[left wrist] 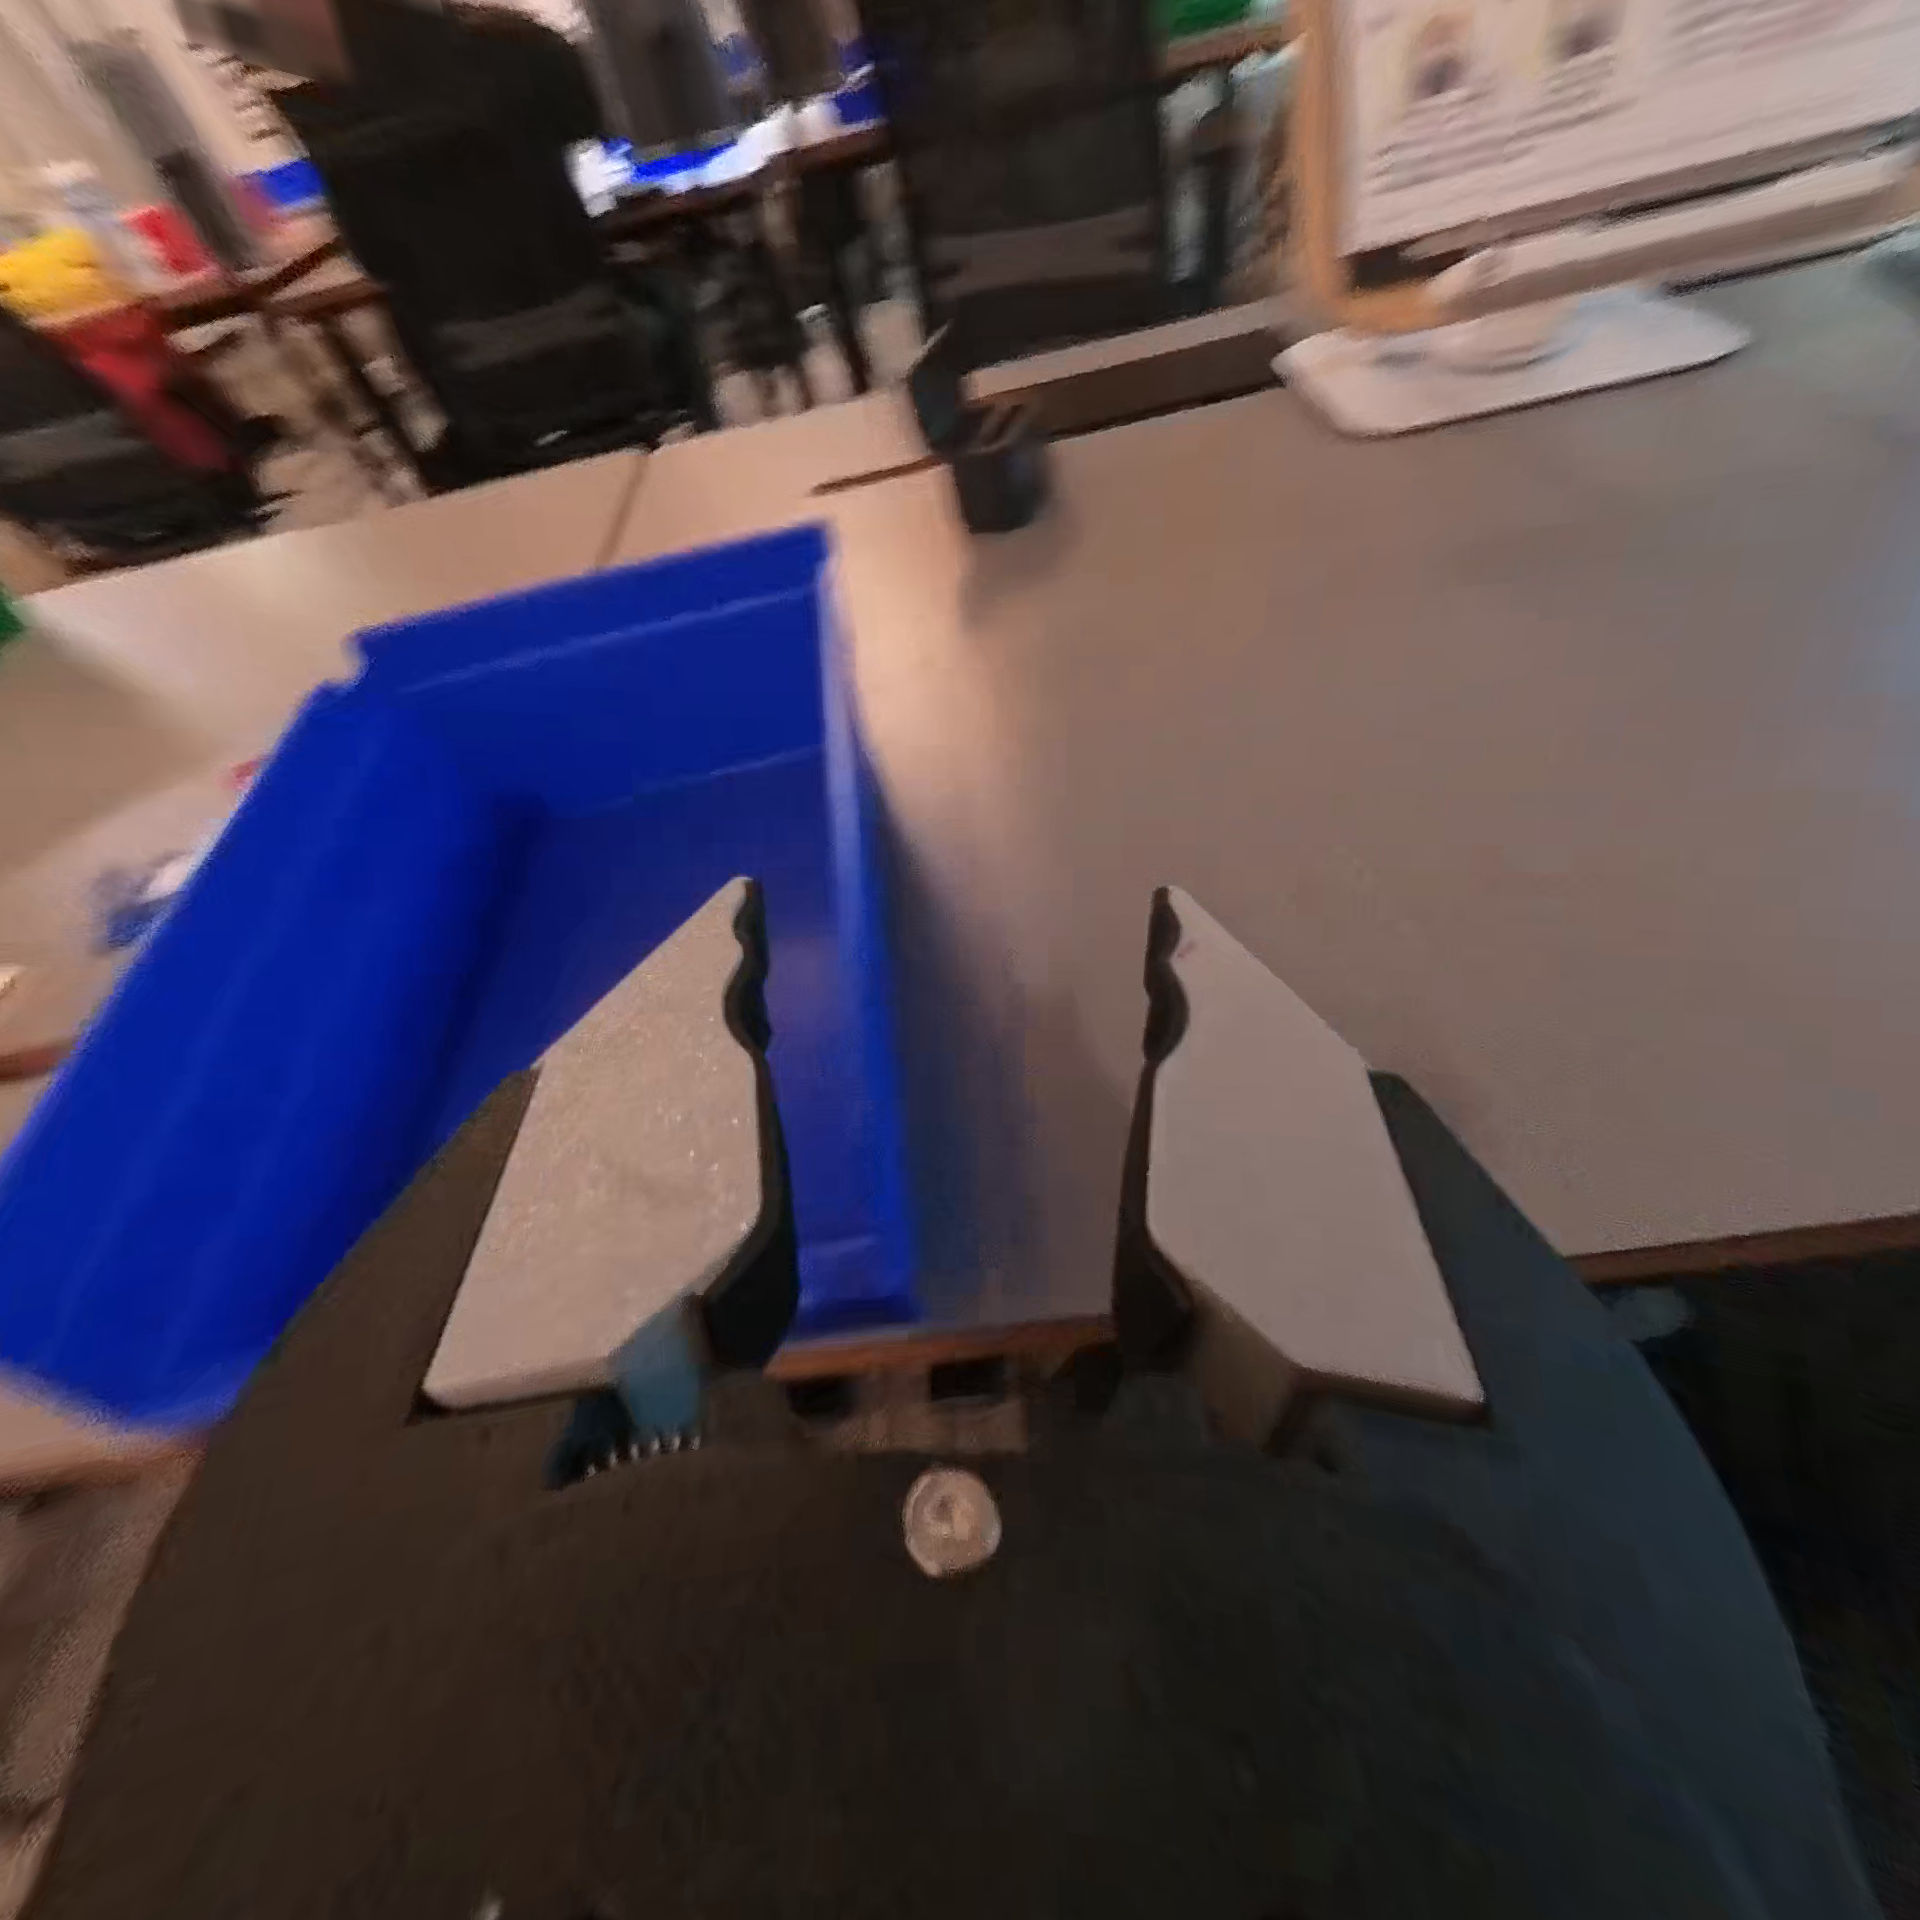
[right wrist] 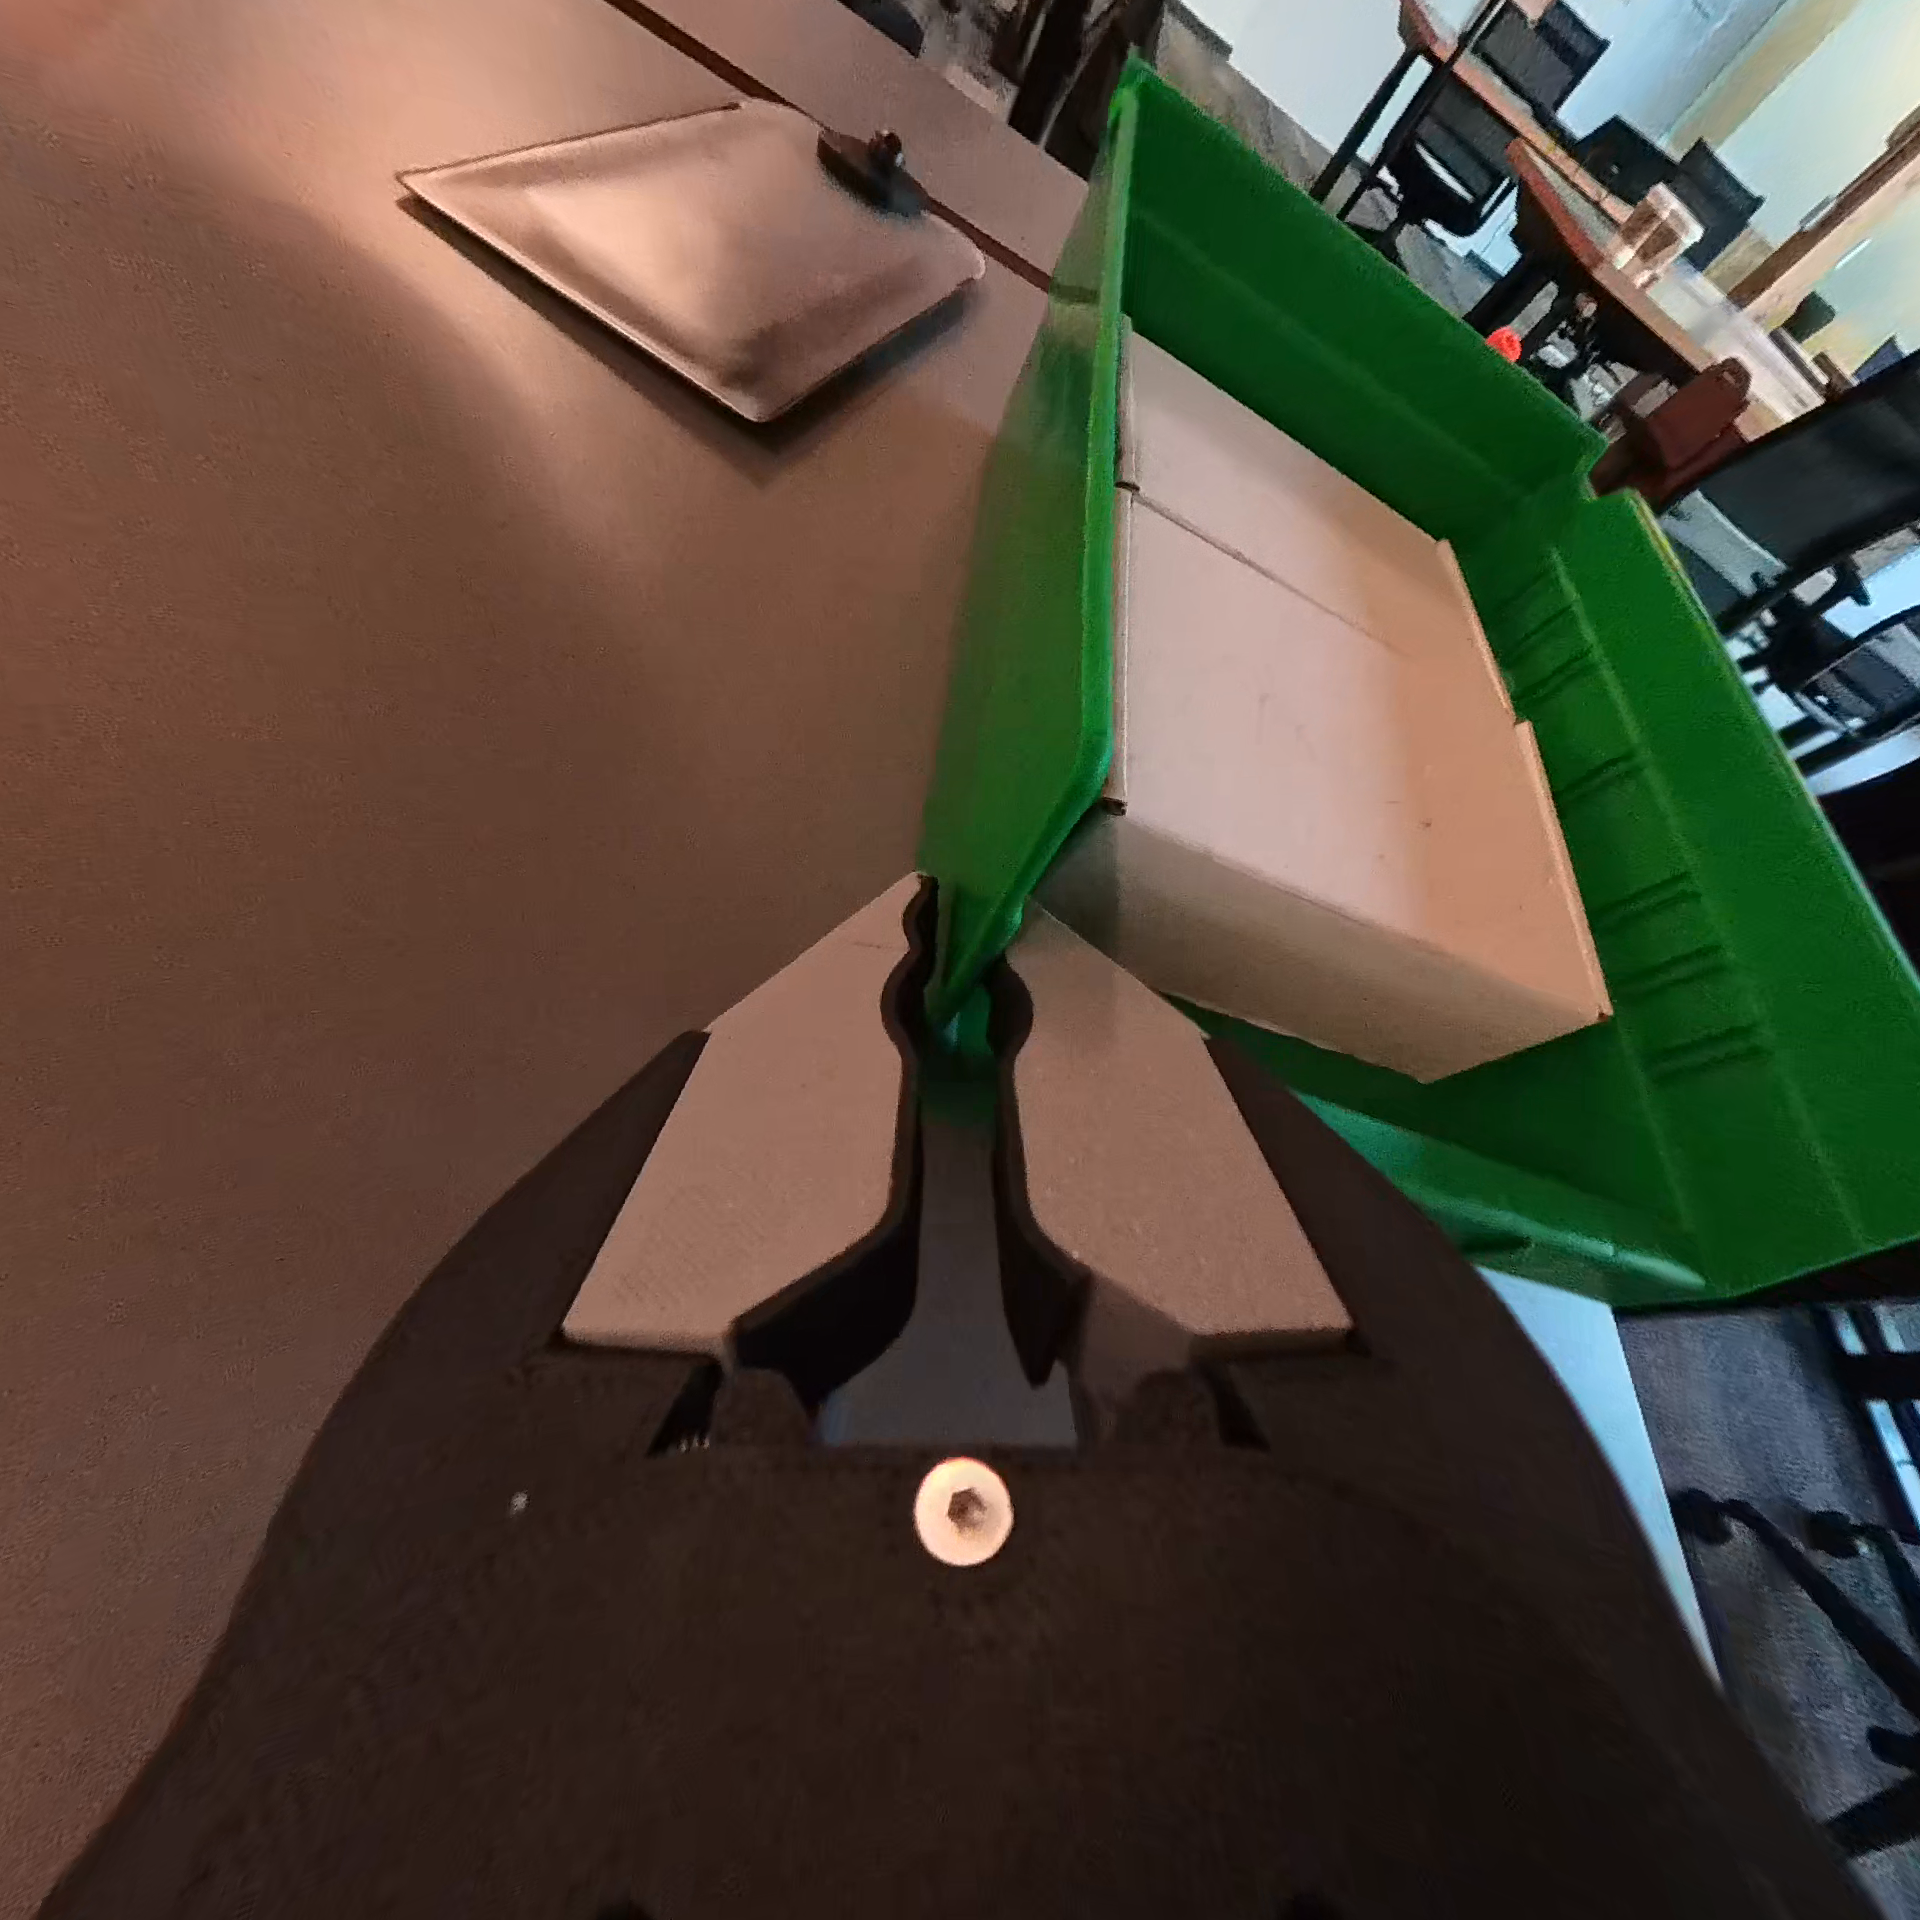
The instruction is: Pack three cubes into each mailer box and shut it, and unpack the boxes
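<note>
Grey table [right wrist: 416, 727]: right gripper [right wrist: 961, 935] pinches green bin [right wrist: 1714, 935] wall.

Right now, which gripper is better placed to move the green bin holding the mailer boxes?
Right. The right gripper is clamped on the green bin wall beside the mailer boxes; the left gripper hangs open by the blue bin.

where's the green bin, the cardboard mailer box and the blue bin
green bin [right wrist: 1023, 665], right wrist view, its near side wall
cardboard mailer box [right wrist: 1320, 727], right wrist view, its flat top
blue bin [left wrist: 343, 966], left wrist view, its left wall
</note>
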A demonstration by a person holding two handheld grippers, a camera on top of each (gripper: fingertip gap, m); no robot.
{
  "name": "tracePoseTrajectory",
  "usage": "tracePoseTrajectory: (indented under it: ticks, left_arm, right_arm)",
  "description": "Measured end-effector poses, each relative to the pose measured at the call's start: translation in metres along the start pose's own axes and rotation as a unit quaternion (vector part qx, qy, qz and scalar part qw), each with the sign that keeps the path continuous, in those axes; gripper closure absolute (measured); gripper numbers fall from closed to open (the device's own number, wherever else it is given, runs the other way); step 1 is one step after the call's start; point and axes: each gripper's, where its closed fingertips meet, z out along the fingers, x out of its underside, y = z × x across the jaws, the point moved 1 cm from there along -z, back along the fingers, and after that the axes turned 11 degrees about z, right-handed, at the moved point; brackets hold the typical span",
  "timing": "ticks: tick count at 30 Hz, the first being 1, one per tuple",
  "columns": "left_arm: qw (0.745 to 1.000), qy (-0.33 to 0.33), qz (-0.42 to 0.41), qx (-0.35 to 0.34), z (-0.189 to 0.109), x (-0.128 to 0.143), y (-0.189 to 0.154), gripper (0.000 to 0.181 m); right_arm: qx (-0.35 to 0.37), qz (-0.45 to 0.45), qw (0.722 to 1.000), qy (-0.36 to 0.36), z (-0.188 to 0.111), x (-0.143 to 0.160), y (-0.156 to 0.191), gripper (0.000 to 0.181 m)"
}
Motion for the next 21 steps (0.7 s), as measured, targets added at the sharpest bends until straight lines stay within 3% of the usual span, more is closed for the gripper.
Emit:
tracePoseTrajectory:
  ticks: [4,7,8,9,10,15,21]
  left_arm:
    - [0.997,0.06,-0.014,-0.038,0.013,0.053,0.021,0.106]
    - [0.997,0.059,-0.013,-0.04,0.036,0.065,0.017,0.119]
    - [0.997,0.055,0.0,-0.046,0.042,0.065,0.016,0.128]
    - [0.996,0.051,0.028,-0.066,0.045,0.063,0.019,0.161]
    - [0.996,0.051,0.057,-0.051,0.047,0.06,0.014,0.176]
    - [0.994,0.066,0.069,-0.048,0.046,0.05,0.023,0.177]
    - [0.997,0.003,0.053,-0.06,0.023,0.013,0.035,0.177]
  right_arm:
    - [-0.014,0.011,1.0,0.003,-0.007,0.005,-0.003,0.178]
    - [-0.026,0.022,0.999,0.006,-0.012,0.009,-0.004,0.178]
    - [-0.03,0.026,0.999,0.006,-0.015,0.01,-0.004,0.179]
    - [-0.034,0.029,0.999,0.007,-0.017,0.011,-0.003,0.179]
    - [-0.039,0.033,0.999,0.007,-0.02,0.011,-0.001,0.178]
    - [-0.093,0.076,0.993,0.018,-0.04,0.015,0.022,0.176]
    - [-0.133,0.066,0.989,0.017,-0.077,0.014,0.082,0.174]
